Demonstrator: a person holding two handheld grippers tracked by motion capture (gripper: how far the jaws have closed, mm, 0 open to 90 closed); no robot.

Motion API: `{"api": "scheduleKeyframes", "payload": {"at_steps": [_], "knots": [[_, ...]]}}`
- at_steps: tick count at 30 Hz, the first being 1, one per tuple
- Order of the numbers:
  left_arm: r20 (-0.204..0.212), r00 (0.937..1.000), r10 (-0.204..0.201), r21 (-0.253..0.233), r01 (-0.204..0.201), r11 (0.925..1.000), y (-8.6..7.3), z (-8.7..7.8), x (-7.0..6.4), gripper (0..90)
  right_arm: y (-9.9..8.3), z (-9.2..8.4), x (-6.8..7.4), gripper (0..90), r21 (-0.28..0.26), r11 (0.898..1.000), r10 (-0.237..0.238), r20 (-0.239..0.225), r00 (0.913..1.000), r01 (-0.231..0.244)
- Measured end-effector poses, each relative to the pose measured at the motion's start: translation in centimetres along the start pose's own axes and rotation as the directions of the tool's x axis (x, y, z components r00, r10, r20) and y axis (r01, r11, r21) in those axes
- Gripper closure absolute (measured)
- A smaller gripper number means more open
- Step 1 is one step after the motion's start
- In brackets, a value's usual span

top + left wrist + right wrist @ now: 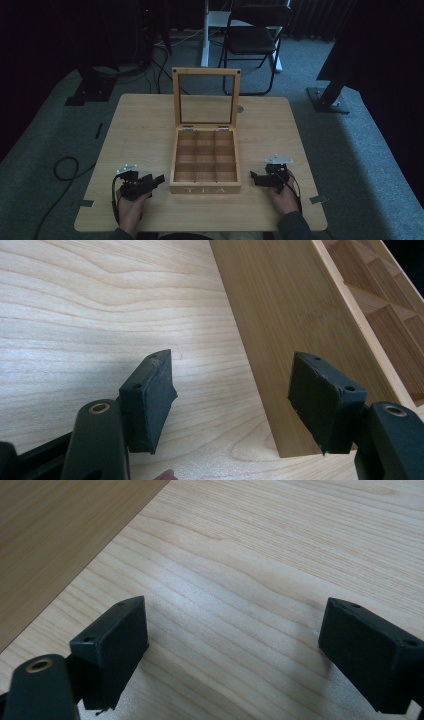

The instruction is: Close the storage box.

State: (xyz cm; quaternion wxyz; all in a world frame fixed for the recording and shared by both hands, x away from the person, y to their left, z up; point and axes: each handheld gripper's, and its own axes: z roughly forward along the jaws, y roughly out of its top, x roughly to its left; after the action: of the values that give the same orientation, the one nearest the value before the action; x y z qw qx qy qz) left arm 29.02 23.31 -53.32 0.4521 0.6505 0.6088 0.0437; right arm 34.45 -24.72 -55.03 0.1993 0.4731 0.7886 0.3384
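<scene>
Spread jaws of both grippers are resting empty on the tabletop (140, 125), flanking the open tea box (205, 167). Left gripper (230, 400) is facing its side wall; right gripper (232, 650) is sitting beside it. Next is likely closing the lid (206, 97).

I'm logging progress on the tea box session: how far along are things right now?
Done: the tea box sits mid-table with its lid raised upright, its compartments looking empty. In hand: nothing; the left gripper and right gripper rest open on the table, flanking the box. Left: any handling of the box has not begun.

"TEA" on wooden box (205, 190) front
</scene>
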Motion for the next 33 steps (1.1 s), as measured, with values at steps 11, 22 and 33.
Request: {"api": "scheduleKeyframes", "payload": {"at_steps": [11,22,33], "knots": [[-0.014,0.9997,-0.020,-0.033,0.020,0.9993,0.5,-0.7,0.6,35.2,0.0,0.0,0.0,11.9,0.000,1.000,0.000,0.000,1.0000,0.000],[-0.049,0.9965,0.069,-0.021,-0.070,0.9974,0.4,-0.7,-0.5,35.4,0.1,0.1,0.0,12.0,0.000,1.000,0.001,0.001,1.0000,-0.001],[-0.064,0.9836,0.169,-0.037,-0.171,0.9845,1.4,-1.2,-2.0,36.2,0.0,0.0,0.0,12.2,0.000,1.000,0.004,0.004,1.0000,-0.004]]}}
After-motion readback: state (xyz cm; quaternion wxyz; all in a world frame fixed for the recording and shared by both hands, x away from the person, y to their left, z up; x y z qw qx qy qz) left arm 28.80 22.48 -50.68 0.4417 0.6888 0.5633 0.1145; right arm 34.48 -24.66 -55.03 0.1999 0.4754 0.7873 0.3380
